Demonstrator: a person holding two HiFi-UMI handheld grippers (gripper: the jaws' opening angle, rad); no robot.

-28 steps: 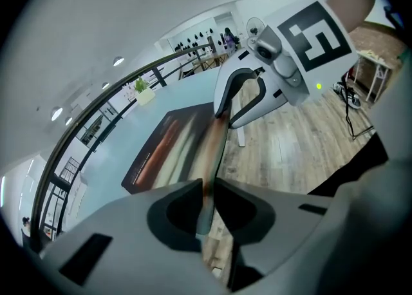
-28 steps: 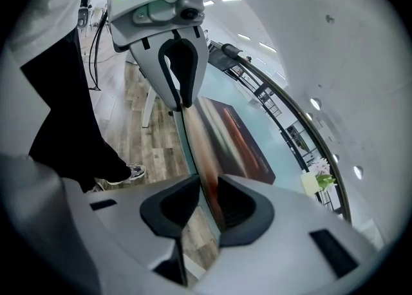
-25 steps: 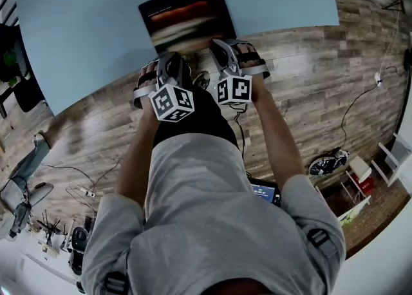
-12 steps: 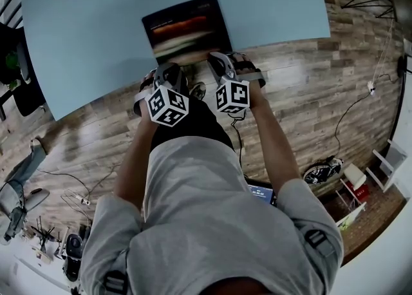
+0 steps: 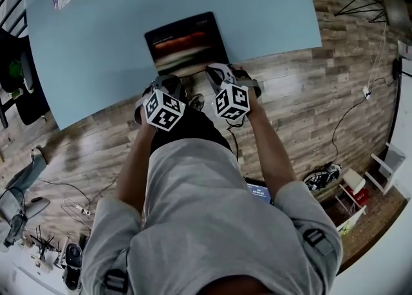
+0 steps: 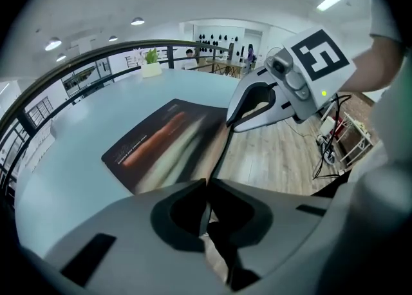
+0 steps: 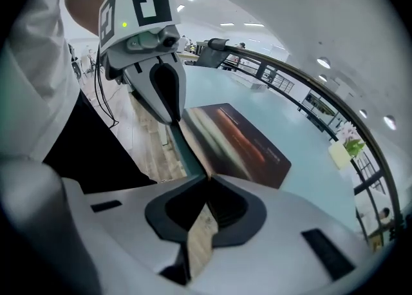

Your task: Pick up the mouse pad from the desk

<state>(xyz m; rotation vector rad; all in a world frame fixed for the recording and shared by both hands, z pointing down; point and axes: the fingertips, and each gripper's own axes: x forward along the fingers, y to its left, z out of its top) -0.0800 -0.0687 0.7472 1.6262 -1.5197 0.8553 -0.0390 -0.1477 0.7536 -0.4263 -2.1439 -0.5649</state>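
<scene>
Task status: grasp made, lift judged incomplete. The mouse pad (image 5: 185, 44) lay at the near edge of the desk (image 5: 270, 4), its near margin pinched in both sets of jaws. In the left gripper view the left gripper (image 6: 207, 184) had its jaws closed on the thin edge of the pad, which ran forward from the jaw tips and out over the desk. The right gripper (image 7: 207, 181) showed the same: jaws shut onto the pad's edge, with the pad spreading ahead and to the right of them. Each gripper appeared just beside the other's jaws, holding the same margin. That margin looked raised off the desk edge; whether the far end had cleared the surface could not be determined. Left to do, in my judgement: bring the pad fully free of the desk.

Pose: both forearms (image 5: 133, 168) extended forward and close together, grippers side by side at the desk edge, pointing away from the body
</scene>
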